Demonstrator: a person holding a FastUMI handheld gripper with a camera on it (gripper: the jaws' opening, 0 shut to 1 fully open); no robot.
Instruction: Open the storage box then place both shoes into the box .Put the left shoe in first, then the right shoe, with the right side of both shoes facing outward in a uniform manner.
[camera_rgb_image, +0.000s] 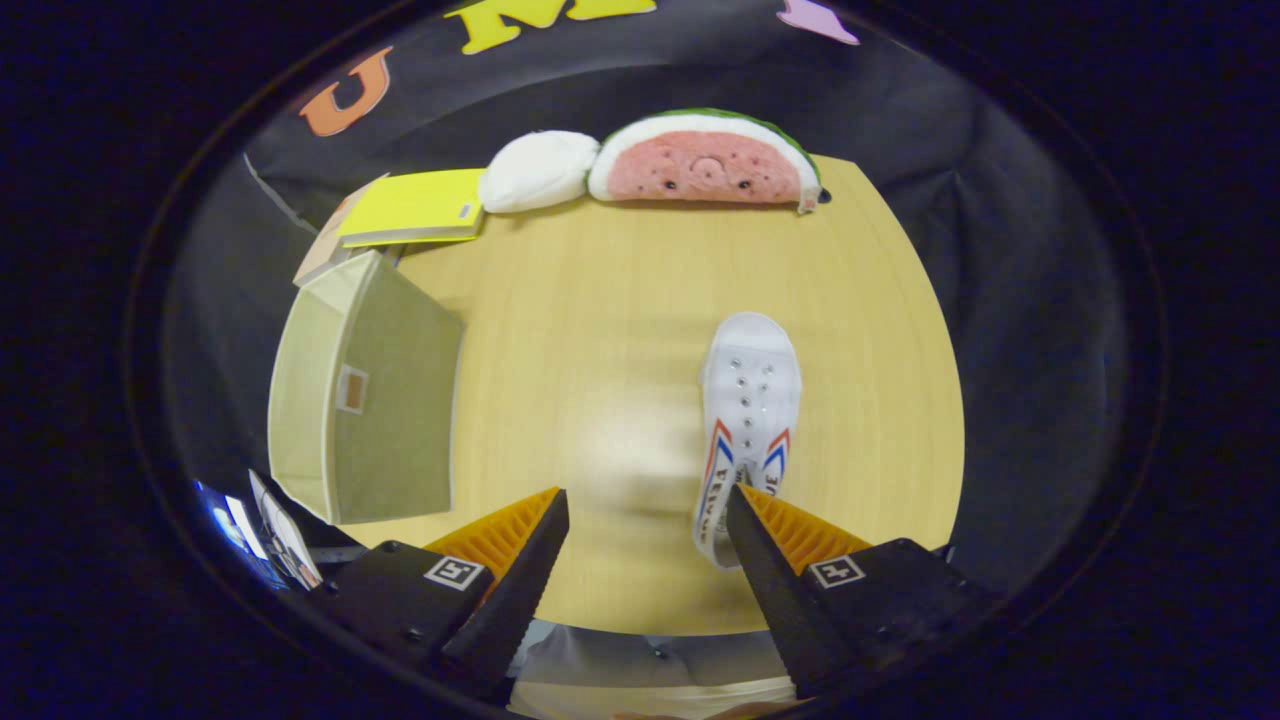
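Gripper view: gripper (648, 492) spread wide over the wooden table (620, 330), nothing between the fingers. White shoe (748, 420) lies at 1 o'clock, toe pointing away, heel end just beside the right fingertip; contact unclear, possibly touching. Beige storage box (370, 400) at 10 o'clock, well apart from the shoe. Watermelon plush (705, 160), white plush (538, 170) and yellow book (415, 205) near 12 o'clock.

A light wooden table (640, 300) carries 3 items along its far edge. A watermelon-slice plush toy (705, 160) with a pink face lies touching a white round plush cushion (538, 170), and beside that cushion rests a flat yellow book (415, 207).
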